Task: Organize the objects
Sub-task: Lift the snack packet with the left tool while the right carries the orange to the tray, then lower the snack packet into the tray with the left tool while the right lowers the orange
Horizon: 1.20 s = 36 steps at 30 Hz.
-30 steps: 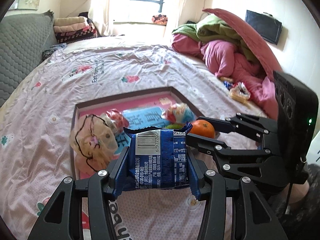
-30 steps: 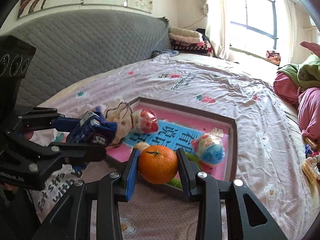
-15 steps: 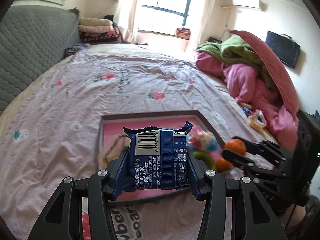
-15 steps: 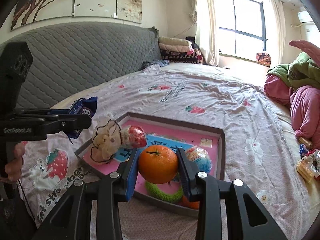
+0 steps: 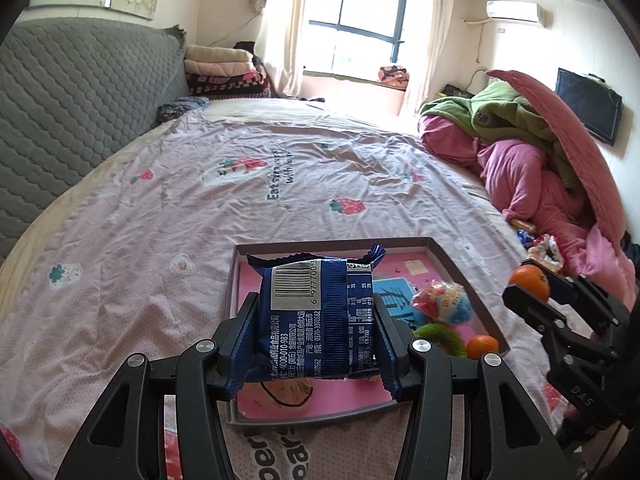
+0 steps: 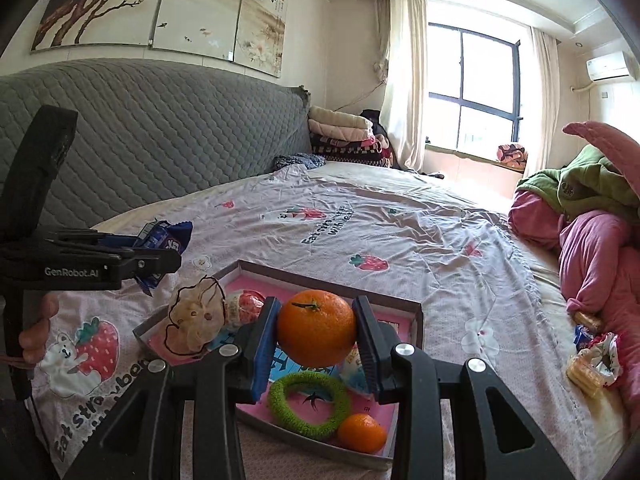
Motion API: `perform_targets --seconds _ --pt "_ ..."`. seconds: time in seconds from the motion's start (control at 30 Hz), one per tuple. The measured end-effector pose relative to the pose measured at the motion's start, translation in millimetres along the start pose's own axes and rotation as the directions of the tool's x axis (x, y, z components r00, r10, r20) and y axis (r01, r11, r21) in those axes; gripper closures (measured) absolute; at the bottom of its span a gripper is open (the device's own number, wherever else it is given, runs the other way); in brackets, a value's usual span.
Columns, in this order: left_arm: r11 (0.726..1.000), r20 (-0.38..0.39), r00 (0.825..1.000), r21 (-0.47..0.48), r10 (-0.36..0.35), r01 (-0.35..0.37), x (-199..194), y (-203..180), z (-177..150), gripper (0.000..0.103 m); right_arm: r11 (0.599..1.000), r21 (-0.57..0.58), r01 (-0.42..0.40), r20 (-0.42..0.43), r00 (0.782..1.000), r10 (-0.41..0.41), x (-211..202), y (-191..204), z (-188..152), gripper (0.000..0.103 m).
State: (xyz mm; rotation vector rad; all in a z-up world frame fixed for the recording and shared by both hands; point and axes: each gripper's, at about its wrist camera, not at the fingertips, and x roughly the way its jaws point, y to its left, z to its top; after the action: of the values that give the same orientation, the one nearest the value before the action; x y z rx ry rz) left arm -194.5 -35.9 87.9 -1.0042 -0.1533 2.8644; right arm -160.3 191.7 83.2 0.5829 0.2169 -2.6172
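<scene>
My left gripper (image 5: 318, 334) is shut on a blue snack packet (image 5: 316, 312) with a barcode, held above the near part of a shallow pink tray (image 5: 436, 246) on the bed. My right gripper (image 6: 318, 332) is shut on a big orange (image 6: 316, 332) over the same tray (image 6: 418, 312). Inside the tray lie a green fuzzy ring (image 6: 308, 404), a small orange (image 6: 362, 432), a beige round toy (image 6: 194, 326), a red-wrapped sweet (image 6: 244, 310) and a blue-and-white wrapped sweet (image 5: 444, 304). From the right wrist view the left gripper (image 6: 136, 258) hangs at the left with the packet (image 6: 168, 240).
The tray rests on a pink strawberry-print bedsheet (image 5: 240, 184). A grey quilted headboard (image 6: 160, 140) runs along the left. Pink and green bedding (image 6: 592, 232) is heaped at the right, with loose snacks (image 6: 592, 364) beside it. A hand (image 6: 34, 328) grips the left tool's handle.
Both views have tilted upward, so more of the room shows. The left gripper with the packet has shifted left, away from the right one. Both grips are unchanged.
</scene>
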Motion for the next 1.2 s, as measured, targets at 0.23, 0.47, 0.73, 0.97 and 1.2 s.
perform_targets --seconds 0.23,0.47,0.73,0.97,1.2 --pt "0.999 -0.053 0.999 -0.035 -0.006 0.004 17.6 -2.2 -9.3 0.050 1.000 0.028 0.003 -0.027 1.000 -0.003 6.9 -9.3 -5.2 0.066" --pt "0.999 -0.074 0.997 -0.037 -0.003 0.000 27.6 -7.8 -18.9 0.050 1.000 0.025 0.004 -0.056 0.998 -0.003 11.1 -10.9 -9.2 0.066" --pt "1.000 -0.125 0.992 -0.028 -0.008 0.004 36.8 -15.3 -28.8 0.050 1.000 0.009 -0.006 -0.107 0.994 0.006 20.6 -7.0 -16.1 0.066" --pt "1.000 -0.166 0.986 -0.007 0.008 -0.009 44.9 -20.3 -36.5 0.050 1.000 0.010 0.004 -0.143 0.990 -0.003 24.4 -10.5 -20.1 0.066" --pt "1.000 -0.205 0.979 -0.002 0.013 -0.014 55.0 -21.6 -43.0 0.050 0.997 0.079 0.011 -0.214 0.977 0.007 33.9 -29.8 -30.3 0.065"
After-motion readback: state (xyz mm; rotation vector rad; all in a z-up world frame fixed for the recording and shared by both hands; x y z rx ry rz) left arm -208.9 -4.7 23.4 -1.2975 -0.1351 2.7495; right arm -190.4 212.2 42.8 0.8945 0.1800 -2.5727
